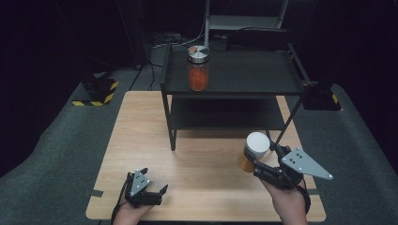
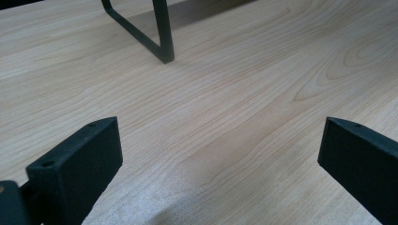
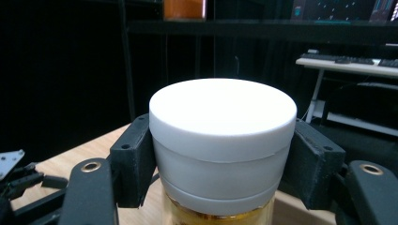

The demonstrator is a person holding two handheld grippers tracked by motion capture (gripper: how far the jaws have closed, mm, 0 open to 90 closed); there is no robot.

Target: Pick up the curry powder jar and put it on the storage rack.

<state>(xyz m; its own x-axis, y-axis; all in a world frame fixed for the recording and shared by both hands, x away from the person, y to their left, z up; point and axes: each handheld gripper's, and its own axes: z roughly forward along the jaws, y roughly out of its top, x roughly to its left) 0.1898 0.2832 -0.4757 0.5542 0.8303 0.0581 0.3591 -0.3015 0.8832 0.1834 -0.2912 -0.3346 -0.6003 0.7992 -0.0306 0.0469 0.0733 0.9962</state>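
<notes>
Right gripper view showed our right gripper clamped on the white-lidded jar; gripped by its lid, it could slip.

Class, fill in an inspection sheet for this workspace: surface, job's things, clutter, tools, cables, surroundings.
Surface: wooden table, bare wood in front of the left tool.
Job's things: white-lidded jar of yellow contents, gripped by its lid and off the table; orange-filled jar with metal lid on the black shelf.
Clutter: nothing seen.
Tools: left tool open, holding nothing; right tool shut on the jar lid.
Cables: one trails from the left tool; more behind the shelf.
Surroundings: dark room, grey floor mat, desk with keyboard.
</notes>
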